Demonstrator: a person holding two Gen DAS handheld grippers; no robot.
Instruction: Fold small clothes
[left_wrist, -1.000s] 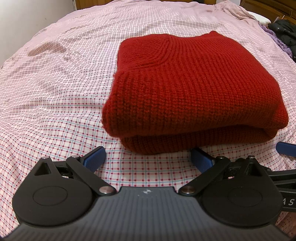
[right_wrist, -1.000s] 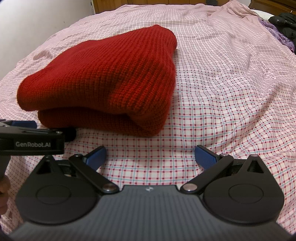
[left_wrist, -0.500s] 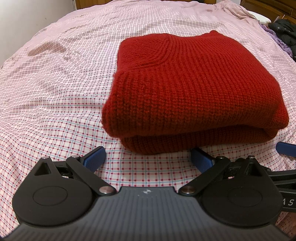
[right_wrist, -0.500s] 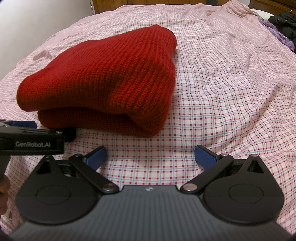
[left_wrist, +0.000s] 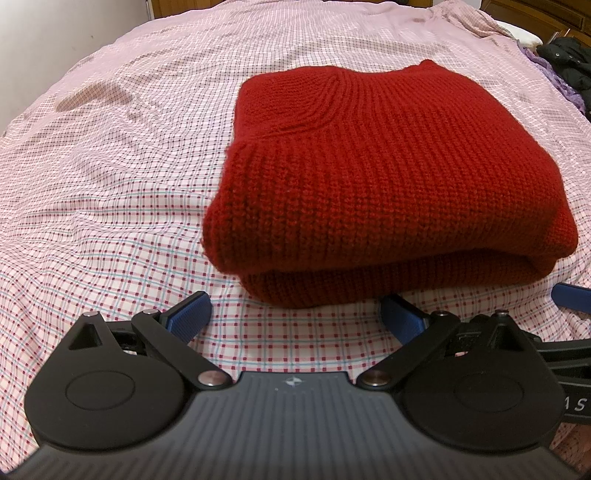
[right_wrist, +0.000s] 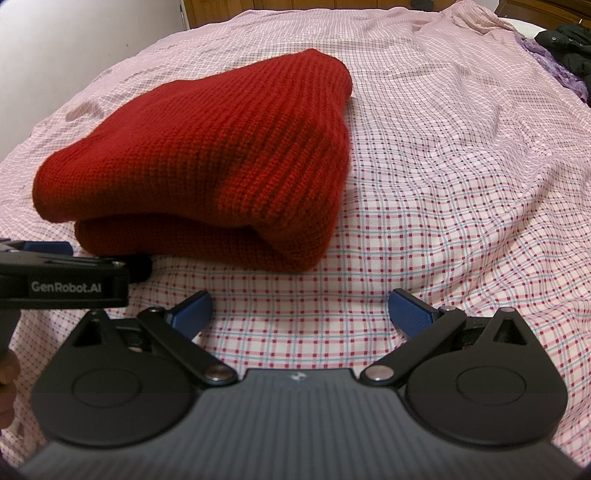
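Sweaters: one red knitted sweater (left_wrist: 388, 177) is seen, and no other garment is laid out for folding.
Grippers: two are counted, the left gripper (left_wrist: 295, 314) and the right gripper (right_wrist: 301, 310).
Left gripper: its blue-padded fingers (left_wrist: 190, 314) are spread wide and nothing is held; it is kept just in front of the sweater's near edge, apart from it.
Right gripper: it is likewise released, with the fingers apart over bare sheet, to the right of the sweater's near corner.
Sweater's look: it is folded into a thick rectangle of two stacked layers; a ribbed band and a curved seam are shown on top in the left view.
Sweater's place: it is laid flat on the bedsheet (left_wrist: 110, 184), near the middle of the bed.
Surface: a pink checked sheet, wrinkled in places.
Room: a white wall (right_wrist: 74, 37) is seen at the left, and dark clothes (right_wrist: 569, 44) are piled at the far right edge.
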